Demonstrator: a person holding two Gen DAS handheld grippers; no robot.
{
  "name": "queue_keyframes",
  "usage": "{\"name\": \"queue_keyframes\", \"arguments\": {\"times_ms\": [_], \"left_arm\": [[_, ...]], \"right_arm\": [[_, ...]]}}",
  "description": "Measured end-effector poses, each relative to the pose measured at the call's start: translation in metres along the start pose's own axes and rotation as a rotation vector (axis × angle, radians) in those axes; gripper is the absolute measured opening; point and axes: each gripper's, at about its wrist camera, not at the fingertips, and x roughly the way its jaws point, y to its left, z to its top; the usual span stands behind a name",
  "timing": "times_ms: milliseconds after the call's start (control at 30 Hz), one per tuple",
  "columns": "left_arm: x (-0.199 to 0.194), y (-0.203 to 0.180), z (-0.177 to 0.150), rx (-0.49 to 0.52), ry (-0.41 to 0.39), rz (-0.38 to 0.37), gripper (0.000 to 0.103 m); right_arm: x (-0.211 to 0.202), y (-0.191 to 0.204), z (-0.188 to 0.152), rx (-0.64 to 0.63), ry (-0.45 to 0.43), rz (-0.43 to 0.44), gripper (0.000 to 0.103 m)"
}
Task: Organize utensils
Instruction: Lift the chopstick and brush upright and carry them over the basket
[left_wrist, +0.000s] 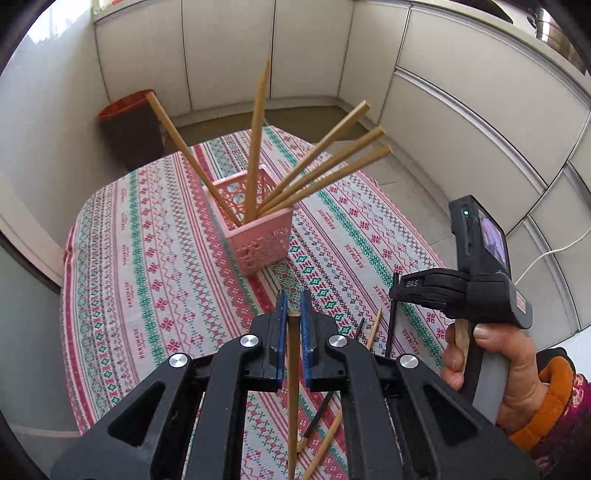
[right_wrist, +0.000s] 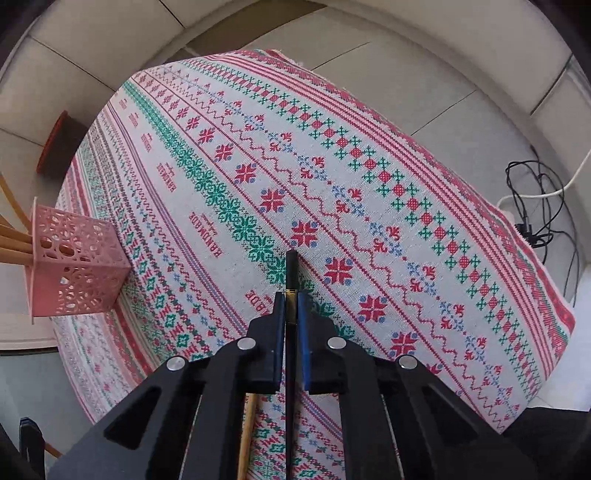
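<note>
A pink perforated basket (left_wrist: 258, 225) stands on the patterned tablecloth (left_wrist: 147, 258) and holds several wooden chopsticks (left_wrist: 255, 147) that fan upward. My left gripper (left_wrist: 293, 295) is shut on a wooden chopstick (left_wrist: 293, 387), held upright in front of the basket. My right gripper (right_wrist: 291, 295) is shut on a black chopstick (right_wrist: 291, 269) with a gold band; it also shows in the left wrist view (left_wrist: 393, 295), to the right. The basket sits at the far left in the right wrist view (right_wrist: 74, 266).
Loose wooden and black chopsticks (left_wrist: 373, 328) lie on the cloth near the front. A wooden one (right_wrist: 247, 435) lies under my right gripper. A red-rimmed bin (left_wrist: 129, 122) stands behind the table. Cables (right_wrist: 532, 206) lie on the floor at right.
</note>
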Motion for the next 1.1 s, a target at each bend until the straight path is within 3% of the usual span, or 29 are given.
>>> {"name": "queue_keyframes", "arguments": {"times_ms": [200, 367, 500, 633, 767, 1100], "left_arm": [[-0.035, 0.005, -0.013, 0.0, -0.066, 0.005, 0.006], [-0.062, 0.011, -0.035, -0.072, -0.11, -0.04, 0.006], [-0.095, 0.007, -0.046, -0.094, -0.179, -0.052, 0.006], [-0.122, 0.001, -0.051, -0.076, -0.223, -0.035, 0.006], [-0.148, 0.0, -0.038, -0.068, -0.285, -0.008, 0.006], [-0.189, 0.012, 0.054, -0.078, -0.426, 0.052, 0.006]], "right_arm": [[-0.069, -0.006, -0.027, -0.164, -0.156, 0.121, 0.007], [-0.123, -0.009, -0.067, -0.334, -0.265, 0.237, 0.007], [-0.153, -0.007, -0.097, -0.451, -0.299, 0.292, 0.007], [-0.18, -0.001, -0.106, -0.498, -0.324, 0.322, 0.007], [-0.207, 0.01, -0.104, -0.512, -0.357, 0.347, 0.007], [-0.284, 0.055, -0.061, -0.531, -0.468, 0.44, 0.007]]}}
